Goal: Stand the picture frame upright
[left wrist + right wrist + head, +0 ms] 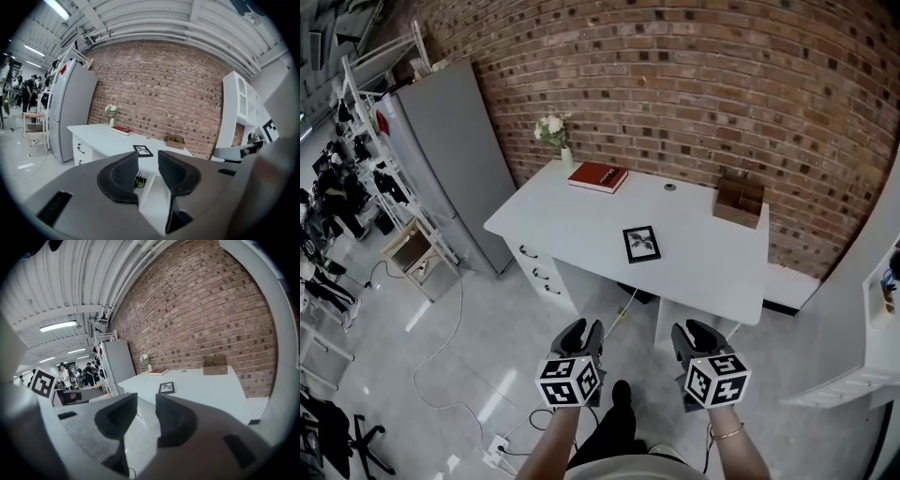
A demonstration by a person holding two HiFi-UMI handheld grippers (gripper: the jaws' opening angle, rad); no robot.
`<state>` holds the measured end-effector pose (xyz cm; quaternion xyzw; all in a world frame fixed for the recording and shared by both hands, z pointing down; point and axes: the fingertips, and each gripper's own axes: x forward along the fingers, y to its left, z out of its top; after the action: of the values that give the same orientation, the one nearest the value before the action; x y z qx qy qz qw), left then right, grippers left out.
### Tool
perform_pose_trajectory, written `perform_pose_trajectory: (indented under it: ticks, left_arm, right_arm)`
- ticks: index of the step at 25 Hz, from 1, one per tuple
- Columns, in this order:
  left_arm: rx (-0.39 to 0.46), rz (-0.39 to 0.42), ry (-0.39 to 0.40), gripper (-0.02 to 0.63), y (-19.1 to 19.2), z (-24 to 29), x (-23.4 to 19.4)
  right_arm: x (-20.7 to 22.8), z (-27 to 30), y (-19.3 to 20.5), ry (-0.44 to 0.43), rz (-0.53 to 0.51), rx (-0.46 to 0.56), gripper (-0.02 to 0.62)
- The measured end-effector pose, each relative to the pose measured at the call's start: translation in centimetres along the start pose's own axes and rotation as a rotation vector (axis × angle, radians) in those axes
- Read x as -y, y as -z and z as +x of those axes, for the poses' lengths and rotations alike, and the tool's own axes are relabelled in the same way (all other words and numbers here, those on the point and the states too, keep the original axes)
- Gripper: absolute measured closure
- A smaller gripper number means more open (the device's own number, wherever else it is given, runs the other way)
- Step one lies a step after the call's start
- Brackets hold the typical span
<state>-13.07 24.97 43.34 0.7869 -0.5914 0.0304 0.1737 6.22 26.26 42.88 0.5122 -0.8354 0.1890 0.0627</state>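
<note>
The picture frame [641, 244] lies flat on the white table [712, 272], at 12 o'clock from the left tongs [581, 330] and right tongs [695, 334], both spread and empty. It seems light, stiff, perhaps glazed: take it by opposite edges.

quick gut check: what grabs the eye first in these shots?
The red brick wall fills the background, with a white desk against it. A black picture frame lies flat mid-desk, a red book near the back edge. The left gripper and right gripper hang open and empty short of the desk.
</note>
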Motion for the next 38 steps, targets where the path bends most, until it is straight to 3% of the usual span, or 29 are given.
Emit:
perform_pose_trajectory:
  ticks: [22, 38]
  left_arm:
    - [-0.009, 0.019, 0.072, 0.492, -7.3, 20.6, -7.4]
    - [-0.012, 0.003, 0.048, 0.492, -9.3, 27.6, -9.8]
  right_arm:
    - [6.4, 19.0, -7.8, 0.062, 0.016, -0.013, 0.491]
    - [9.4, 25.3, -10.4, 0.056, 0.001, -0.021, 0.491]
